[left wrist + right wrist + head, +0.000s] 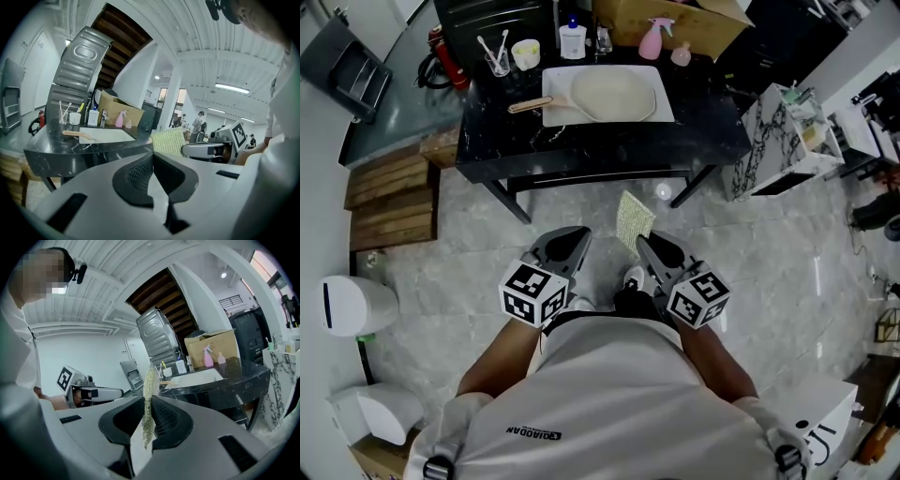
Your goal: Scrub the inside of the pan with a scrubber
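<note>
Clamped in my right claw [647, 244], the thin green mesh scrubber [635, 217] faces the pale round pan [614, 96] straight ahead; left claw [573, 236] shut, empty.

The scrubber [635, 219], a thin, glittery yellow-green sheet, stands upright on edge, pinched by its lower part in the right gripper [647, 246] between its fingers. The pan [614, 96], pale and round with a wooden handle, lies on a white tray [664, 112] on the dark surface [703, 136], well apart from the scrubber.
</note>
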{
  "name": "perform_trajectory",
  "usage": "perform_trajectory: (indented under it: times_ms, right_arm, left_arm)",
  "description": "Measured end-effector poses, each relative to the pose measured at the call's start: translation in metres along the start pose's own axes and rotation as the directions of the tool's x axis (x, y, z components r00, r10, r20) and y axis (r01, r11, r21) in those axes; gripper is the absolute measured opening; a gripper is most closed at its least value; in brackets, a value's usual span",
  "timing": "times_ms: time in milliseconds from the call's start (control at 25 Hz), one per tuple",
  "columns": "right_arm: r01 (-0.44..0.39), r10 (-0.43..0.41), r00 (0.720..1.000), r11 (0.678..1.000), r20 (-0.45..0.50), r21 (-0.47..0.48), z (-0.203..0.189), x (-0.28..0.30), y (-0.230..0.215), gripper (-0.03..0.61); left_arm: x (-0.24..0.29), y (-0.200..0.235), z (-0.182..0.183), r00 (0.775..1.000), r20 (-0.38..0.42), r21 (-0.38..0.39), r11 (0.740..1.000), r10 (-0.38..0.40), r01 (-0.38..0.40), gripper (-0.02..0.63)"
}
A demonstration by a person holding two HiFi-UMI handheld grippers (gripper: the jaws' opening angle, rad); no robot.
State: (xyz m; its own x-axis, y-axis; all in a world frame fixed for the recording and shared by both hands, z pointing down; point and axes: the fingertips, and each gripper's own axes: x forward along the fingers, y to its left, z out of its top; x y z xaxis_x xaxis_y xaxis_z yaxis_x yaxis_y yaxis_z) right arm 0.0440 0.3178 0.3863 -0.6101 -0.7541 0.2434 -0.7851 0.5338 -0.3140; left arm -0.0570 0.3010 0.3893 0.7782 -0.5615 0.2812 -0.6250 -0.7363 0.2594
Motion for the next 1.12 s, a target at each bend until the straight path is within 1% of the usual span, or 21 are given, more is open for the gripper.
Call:
perform_trajectory:
  times_ms: [240, 360, 520, 640, 920, 1120]
  right_arm:
    - [0.011, -0.012, 1.0, 0.999, 0.006, 0.034, 0.004, 0.011, -0.033, 0.067]
    - [0.005, -0.006, 1.0, 0.999, 0.024, 0.042, 0.017, 0.027, -0.057, 0.067]
    - [-0.013, 0.01, 0.999, 0.999, 0.045, 0.047, 0.036, 0.054, -0.092, 0.067]
    - [-0.026, 0.023, 0.998, 0.998, 0.055, 0.049, 0.051, 0.078, -0.122, 0.067]
    - [-0.061, 0.059, 0.998, 0.996, 0.036, 0.062, 0.077, 0.12, -0.183, 0.067]
    - [-0.087, 0.086, 0.996, 0.995, 0.026, 0.056, 0.099, 0.14, -0.228, 0.067]
  left_arm:
    - [0.025, 0.01, 0.009, 1.0, 0.003, 0.015, 1.0, 0.006, -0.006, 0.015]
    - [0.04, 0.02, 0.015, 1.0, 0.004, 0.023, 0.999, 0.022, -0.022, 0.015]
    - [0.063, 0.043, 0.024, 0.998, -0.004, 0.025, 0.998, 0.066, -0.066, 0.015]
    - [0.089, 0.065, 0.033, 0.995, -0.013, 0.023, 0.995, 0.096, -0.096, 0.015]
    - [0.155, 0.107, 0.067, 0.989, -0.009, 0.022, 0.989, 0.144, -0.144, 0.015]
    - [0.199, 0.125, 0.091, 0.984, -0.003, 0.023, 0.984, 0.176, -0.176, 0.015]
